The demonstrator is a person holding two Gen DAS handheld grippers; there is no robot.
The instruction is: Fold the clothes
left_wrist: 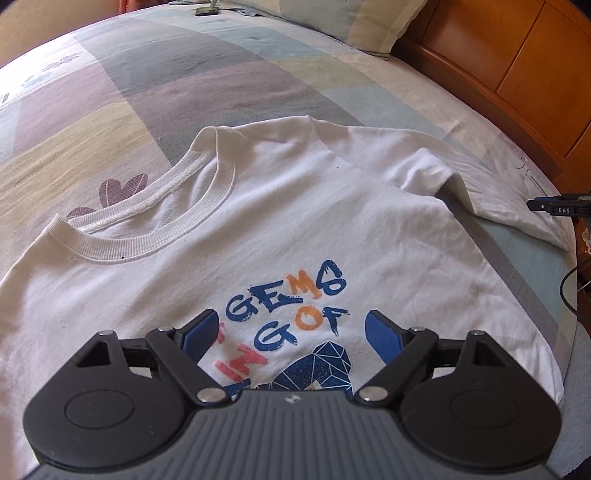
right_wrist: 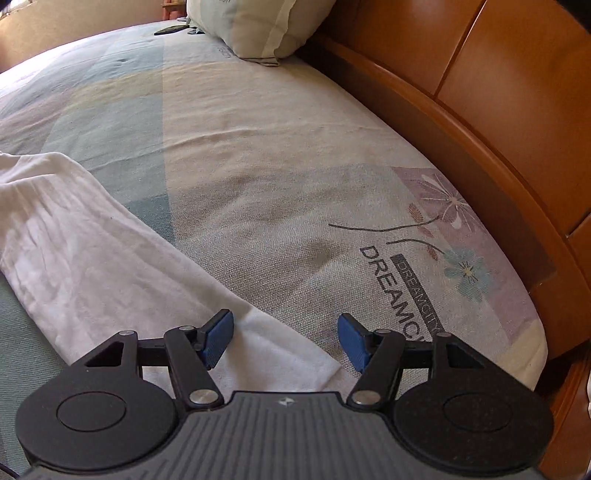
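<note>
A white T-shirt (left_wrist: 280, 221) with blue, orange and red lettering lies face up on the bed, collar (left_wrist: 147, 218) toward the far left. My left gripper (left_wrist: 291, 328) hovers open over the printed chest with nothing between its blue pads. One sleeve (left_wrist: 491, 184) spreads out to the right. In the right wrist view that white sleeve (right_wrist: 103, 266) runs diagonally from the left edge to the gripper. My right gripper (right_wrist: 284, 332) is open just over the sleeve's end, its left pad (right_wrist: 218, 336) above the cloth. The right gripper's tip (left_wrist: 557, 206) also shows at the left view's right edge.
The patterned bed sheet (right_wrist: 280, 155) stretches beyond the shirt. A pillow (right_wrist: 251, 26) lies at the far end, with a small dark object (right_wrist: 170, 29) beside it. A wooden headboard (right_wrist: 498, 92) runs along the right side. Cables (left_wrist: 572, 288) hang off the bed's right edge.
</note>
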